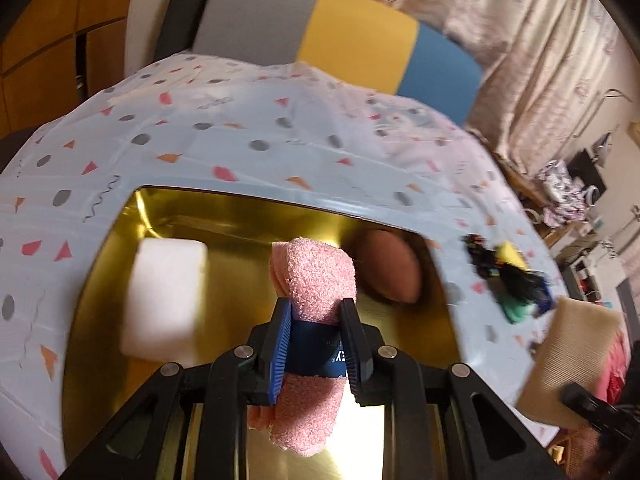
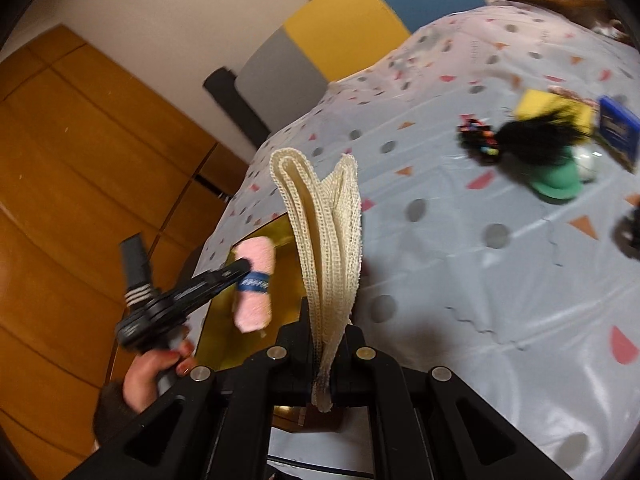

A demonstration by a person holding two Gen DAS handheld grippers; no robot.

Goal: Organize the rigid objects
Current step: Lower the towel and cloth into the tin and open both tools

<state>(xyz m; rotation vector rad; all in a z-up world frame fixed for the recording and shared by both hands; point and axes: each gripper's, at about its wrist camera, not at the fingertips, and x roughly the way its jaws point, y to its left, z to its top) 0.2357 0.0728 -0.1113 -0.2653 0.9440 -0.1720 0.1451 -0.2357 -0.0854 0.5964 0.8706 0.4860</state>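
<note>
My left gripper (image 1: 316, 320) is shut on a rolled pink towel (image 1: 316, 276) with a blue band, held above a gold tray (image 1: 248, 216). In the tray lie a white foam block (image 1: 166, 300) at the left and a brown oval object (image 1: 390, 268) at the right. My right gripper (image 2: 330, 344) is shut on a folded cream mesh cloth (image 2: 324, 232), held upright over the table beside the tray (image 2: 276, 280). The right wrist view shows the left gripper (image 2: 240, 270) holding the pink towel (image 2: 256, 284). The cream cloth also shows at the right of the left wrist view (image 1: 568, 356).
The table wears a pale blue cloth (image 1: 240, 136) with dots and triangles. A pile lies on it: a black tassel (image 2: 532, 128), a green cap (image 2: 558, 184), a yellow block (image 2: 548, 108), a blue box (image 2: 618, 128). A grey-yellow-blue chair back (image 1: 340, 36) stands behind.
</note>
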